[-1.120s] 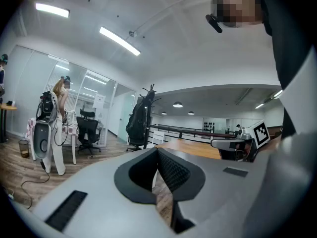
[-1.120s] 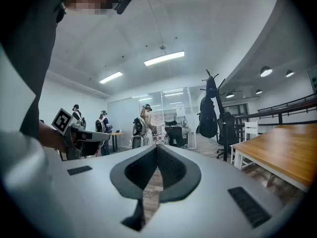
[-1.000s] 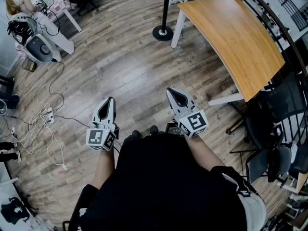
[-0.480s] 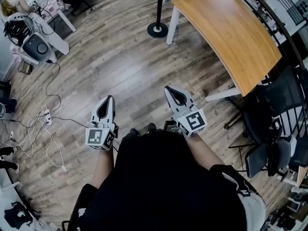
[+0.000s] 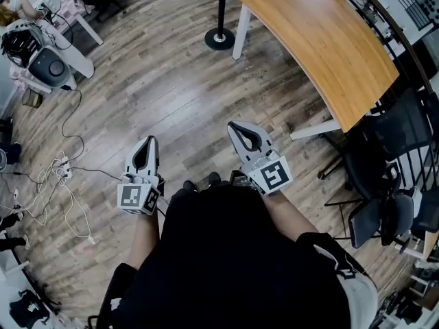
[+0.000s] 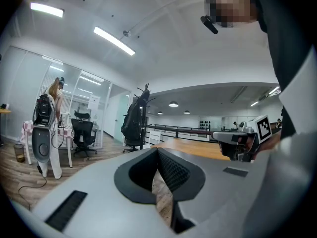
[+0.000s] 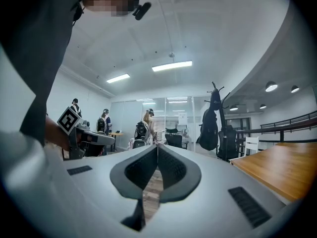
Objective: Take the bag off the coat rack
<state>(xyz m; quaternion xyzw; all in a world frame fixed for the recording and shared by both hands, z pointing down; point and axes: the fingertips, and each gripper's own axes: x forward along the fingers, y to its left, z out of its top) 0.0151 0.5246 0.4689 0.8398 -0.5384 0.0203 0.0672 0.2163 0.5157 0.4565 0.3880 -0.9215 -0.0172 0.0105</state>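
Note:
A dark bag (image 6: 132,124) hangs on a black coat rack (image 6: 145,112) far across the room in the left gripper view. In the right gripper view the same bag (image 7: 209,127) hangs on the rack (image 7: 221,117) at the right. From the head view only the rack's pole and round base (image 5: 219,39) show, at the top. My left gripper (image 5: 151,142) and right gripper (image 5: 235,127) are held level in front of the person's body. Both are shut and empty, well short of the rack.
A curved wooden table (image 5: 330,45) on white legs stands right of the rack. Black chairs (image 5: 384,173) crowd the right edge. Cables (image 5: 60,178) trail over the wood floor at the left. People and white desks (image 7: 143,128) are in the far background.
The head view has shifted slightly, so the rack's base and the table sit a little further up and left. Both grippers stay shut in about the same place.

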